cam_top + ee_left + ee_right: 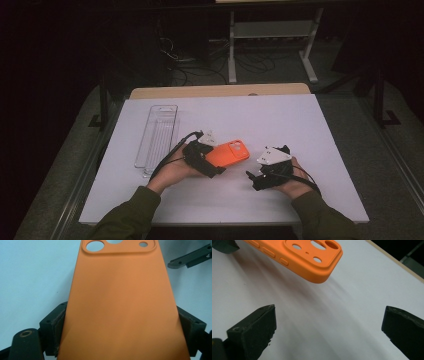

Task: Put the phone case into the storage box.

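Note:
An orange phone case point(229, 152) with camera cut-outs is held a little above the white board. My left gripper point(212, 162) is shut on its near end. In the left gripper view the case point(120, 297) runs away from me, back side up, with both jaws pressed on its long edges and the gripper point(122, 333) closed around it. My right gripper point(252, 181) sits to the right of the case, apart from it, and is open. The right gripper view has the open gripper point(332, 322) over bare board, with the case's camera end point(297, 257) beyond it.
A clear plastic tray point(157, 135) lies lengthwise at the board's left. The white board point(260, 112) rests on a wooden table. Beyond the far edge are a white stand point(270, 35) and cables point(200, 65) on the dark floor.

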`<state>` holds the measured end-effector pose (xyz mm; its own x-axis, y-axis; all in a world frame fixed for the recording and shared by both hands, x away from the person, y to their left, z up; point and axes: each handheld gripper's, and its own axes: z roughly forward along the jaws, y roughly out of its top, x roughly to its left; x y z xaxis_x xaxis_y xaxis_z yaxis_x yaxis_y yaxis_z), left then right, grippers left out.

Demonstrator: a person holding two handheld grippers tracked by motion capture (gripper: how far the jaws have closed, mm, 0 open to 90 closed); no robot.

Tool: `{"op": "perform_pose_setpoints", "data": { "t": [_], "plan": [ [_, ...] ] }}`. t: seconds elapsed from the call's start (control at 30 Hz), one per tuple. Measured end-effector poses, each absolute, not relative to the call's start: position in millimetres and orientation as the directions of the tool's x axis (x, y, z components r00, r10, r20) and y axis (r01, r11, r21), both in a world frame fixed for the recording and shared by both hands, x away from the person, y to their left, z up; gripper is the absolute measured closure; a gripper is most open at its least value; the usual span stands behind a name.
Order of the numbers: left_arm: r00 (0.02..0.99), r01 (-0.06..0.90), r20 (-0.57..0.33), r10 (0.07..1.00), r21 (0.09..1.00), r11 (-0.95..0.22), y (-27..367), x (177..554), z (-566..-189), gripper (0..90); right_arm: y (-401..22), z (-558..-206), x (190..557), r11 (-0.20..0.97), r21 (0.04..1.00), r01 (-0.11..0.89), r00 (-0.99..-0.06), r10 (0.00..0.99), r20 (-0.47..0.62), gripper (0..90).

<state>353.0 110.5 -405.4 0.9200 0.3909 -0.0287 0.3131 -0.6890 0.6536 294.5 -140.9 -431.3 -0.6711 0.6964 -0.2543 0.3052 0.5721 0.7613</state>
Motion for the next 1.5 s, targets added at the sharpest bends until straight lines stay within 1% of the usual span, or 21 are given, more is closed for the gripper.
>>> {"op": "perform_pose_setpoints", "data": {
  "t": [0.13, 0.33, 0.8, 1.1, 1.5],
  "plan": [
    [0.92, 0.311, -0.026, 0.391, 0.654, -0.69, 110.6, 353.4, -405.4, 15.5, -139.9, -431.1, 293.7, 0.577, 0.763, 0.292, -0.665, 0.696, -0.271, 0.0],
    [0.918, 0.312, -0.025, 0.396, 0.66, -0.683, 110.6, 353.2, -404.9, 15.5, -138.4, -430.4, 292.8, 0.611, 0.751, 0.249, -0.658, 0.676, -0.331, 0.0],
    [0.919, 0.309, -0.019, 0.393, 0.654, -0.69, 110.8, 353.3, -404.4, 15.5, -134.3, -428.0, 289.7, 0.659, 0.731, 0.177, -0.633, 0.645, -0.428, 0.0],
    [0.917, 0.315, -0.026, 0.398, 0.66, -0.682, 108.8, 352.0, -405.4, 15.5, -130.1, -427.6, 287.0, 0.714, 0.69, 0.116, -0.615, 0.597, -0.514, 0.0],
    [0.914, 0.32, -0.028, 0.404, 0.662, -0.678, 109.0, 351.9, -405.6, 15.5, -126.6, -426.8, 284.5, 0.76, 0.648, 0.055, -0.58, 0.553, -0.599, 0.0]
  ]
}}
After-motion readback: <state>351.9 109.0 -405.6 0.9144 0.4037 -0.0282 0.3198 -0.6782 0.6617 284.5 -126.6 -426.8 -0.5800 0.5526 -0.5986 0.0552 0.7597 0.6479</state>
